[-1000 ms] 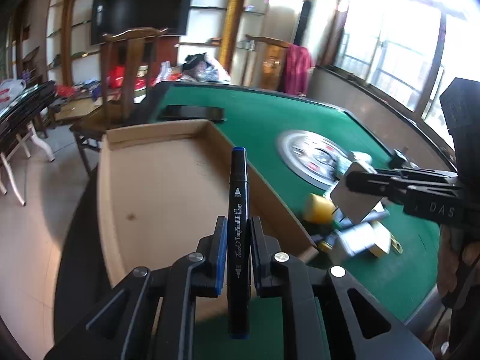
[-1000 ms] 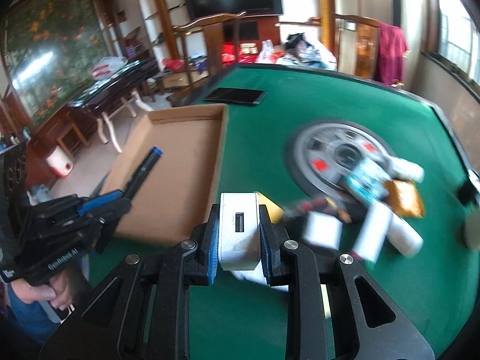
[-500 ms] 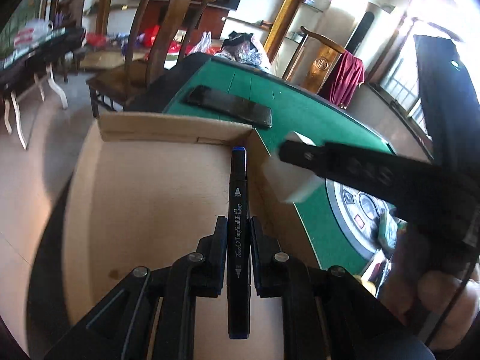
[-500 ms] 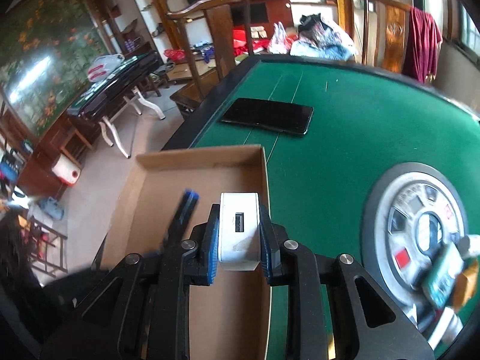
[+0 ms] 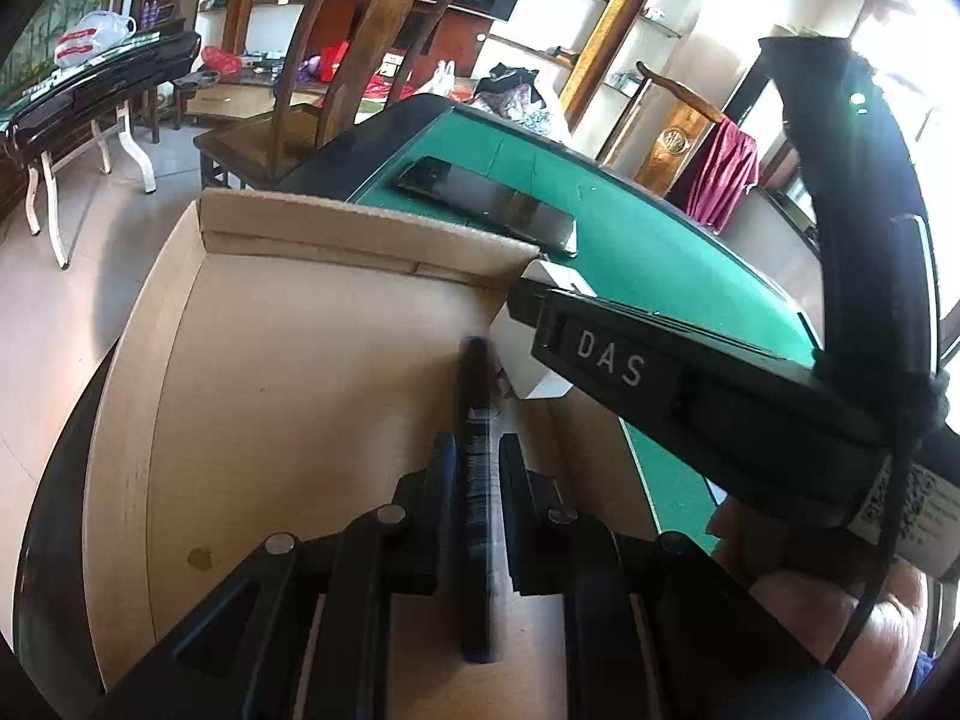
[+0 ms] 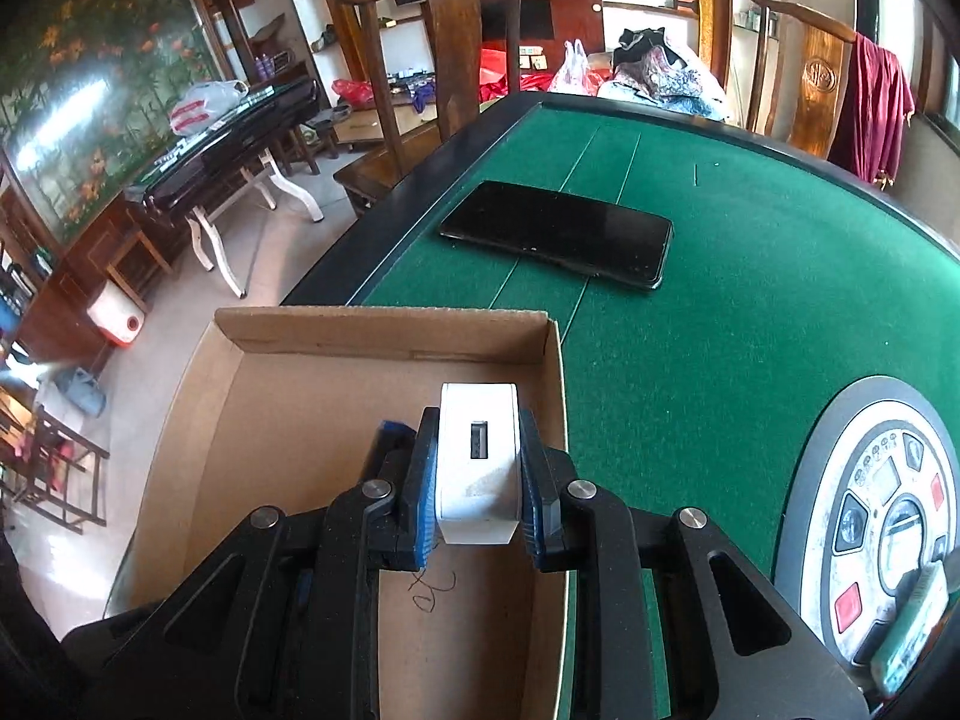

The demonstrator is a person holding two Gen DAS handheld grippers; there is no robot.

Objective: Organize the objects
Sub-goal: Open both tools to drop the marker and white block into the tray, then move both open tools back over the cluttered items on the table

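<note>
A shallow cardboard box sits at the edge of the green table. My left gripper hovers over the box with its jaws slightly apart around a black marker, which looks blurred between them. My right gripper is shut on a white charger block and holds it over the box's right side. The charger and the right gripper's body also show in the left wrist view, just right of the marker's tip.
A black phone lies on the green felt beyond the box. A round grey control panel sits at the table's centre. Wooden chairs stand behind the table's far edge. The floor lies left of the box.
Both grippers have moved over the box. The left jaws have opened a little and the marker is now blurred between them. The right gripper has carried the charger further over the box.
</note>
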